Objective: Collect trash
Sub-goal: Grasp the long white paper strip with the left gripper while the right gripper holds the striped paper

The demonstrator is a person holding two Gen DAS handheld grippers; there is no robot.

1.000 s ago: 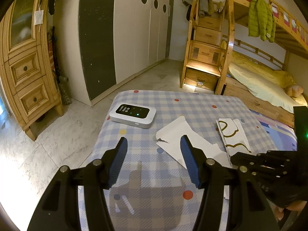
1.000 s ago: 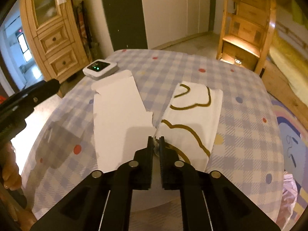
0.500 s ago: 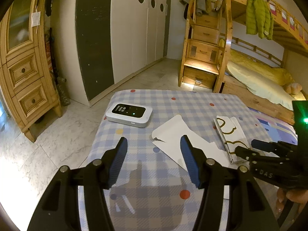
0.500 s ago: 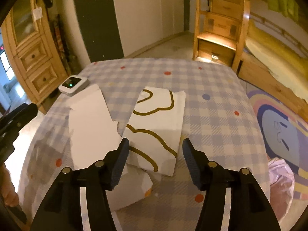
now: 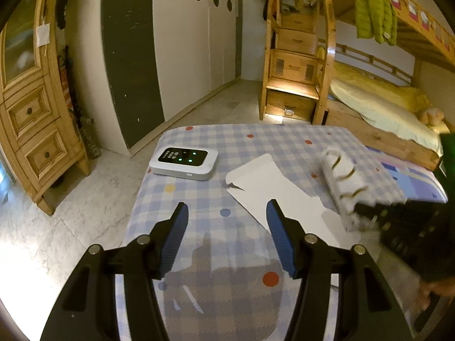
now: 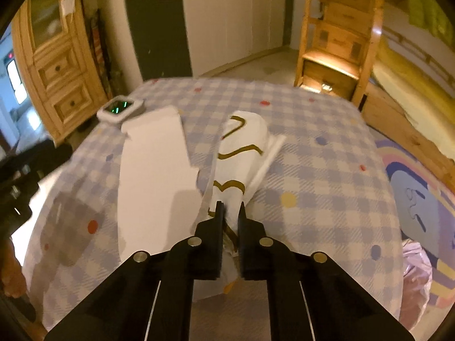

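Two papers on one table (image 6: 327, 170); right claw (image 6: 231, 209) closing on the gold-lined paper (image 6: 241, 153); left claw (image 5: 226, 220) released

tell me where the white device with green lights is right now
The white device sits on the checked tablecloth near the far left corner of the table in the left wrist view, just left of the plain white paper.

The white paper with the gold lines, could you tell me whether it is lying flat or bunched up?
Bunched up: the gold-lined paper is gathered into a fold where the closing right gripper pinches its near end.
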